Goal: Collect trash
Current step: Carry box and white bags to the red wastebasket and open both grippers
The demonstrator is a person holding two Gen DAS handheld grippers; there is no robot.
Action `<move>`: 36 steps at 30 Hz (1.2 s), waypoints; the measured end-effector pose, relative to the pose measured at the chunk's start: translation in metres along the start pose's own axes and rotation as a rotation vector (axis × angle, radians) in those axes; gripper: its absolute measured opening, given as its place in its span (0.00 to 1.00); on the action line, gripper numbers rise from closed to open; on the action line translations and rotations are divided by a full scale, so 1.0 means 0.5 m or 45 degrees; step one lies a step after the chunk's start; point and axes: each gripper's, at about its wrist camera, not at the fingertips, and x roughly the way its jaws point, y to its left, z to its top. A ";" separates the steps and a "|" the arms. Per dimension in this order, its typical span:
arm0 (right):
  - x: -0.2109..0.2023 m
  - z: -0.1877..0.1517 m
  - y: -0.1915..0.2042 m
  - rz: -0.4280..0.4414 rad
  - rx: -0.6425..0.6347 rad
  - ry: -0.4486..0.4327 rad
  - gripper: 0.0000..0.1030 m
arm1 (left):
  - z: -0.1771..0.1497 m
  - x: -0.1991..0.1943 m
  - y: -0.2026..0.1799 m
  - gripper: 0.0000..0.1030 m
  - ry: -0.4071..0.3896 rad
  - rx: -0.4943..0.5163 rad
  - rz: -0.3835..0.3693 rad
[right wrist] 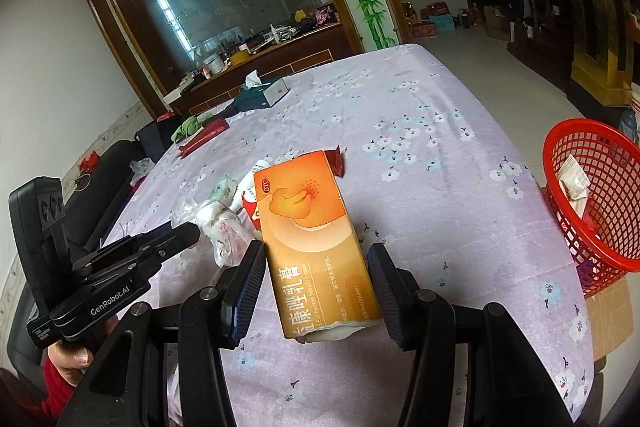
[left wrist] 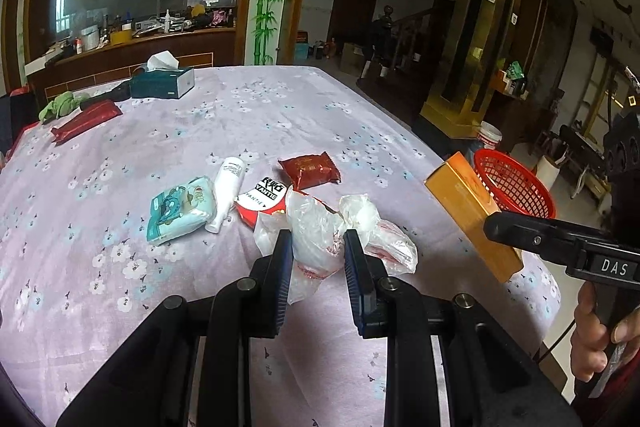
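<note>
My left gripper [left wrist: 319, 251] is low over the floral tablecloth [left wrist: 240, 115], its fingers closed in on both sides of a crumpled clear plastic bag [left wrist: 316, 223] that rests on the table. My right gripper [right wrist: 316, 263] is shut on an orange medicine box [right wrist: 312, 227], held tilted above the table's right edge; the same box [left wrist: 464, 211] appears in the left wrist view. A red mesh basket [right wrist: 600, 219] stands just off that edge, holding a white wrapper [right wrist: 574, 187]. Beyond the bag lie a teal tissue pack [left wrist: 180, 207], a white tube [left wrist: 228, 191], a red-and-white packet [left wrist: 264, 199] and a dark red wrapper [left wrist: 310, 169].
A tissue box [left wrist: 164, 79], a long red pack [left wrist: 86, 121] and a green cloth [left wrist: 60, 105] lie at the table's far left. A cluttered wooden counter [left wrist: 160, 39] stands behind. A person's hand [left wrist: 596, 331] holds the right gripper's handle.
</note>
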 end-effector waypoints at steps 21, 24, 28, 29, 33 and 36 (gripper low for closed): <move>-0.058 0.004 -0.069 -0.011 0.098 -0.078 0.55 | 0.028 0.026 -0.077 0.23 0.020 0.083 -0.070; -0.077 0.006 -0.089 -0.022 0.124 -0.105 0.55 | 0.038 0.035 -0.100 0.23 0.029 0.101 -0.094; -0.108 0.010 -0.132 -0.049 0.176 -0.149 0.55 | 0.053 0.049 -0.136 0.23 0.042 0.125 -0.130; -0.117 0.012 -0.145 -0.061 0.195 -0.162 0.55 | 0.057 0.052 -0.147 0.23 0.044 0.132 -0.138; -0.162 0.019 -0.204 -0.105 0.277 -0.228 0.55 | 0.077 0.068 -0.202 0.23 0.054 0.160 -0.203; -0.197 0.027 -0.257 -0.144 0.348 -0.275 0.56 | 0.090 0.085 -0.249 0.24 0.068 0.175 -0.259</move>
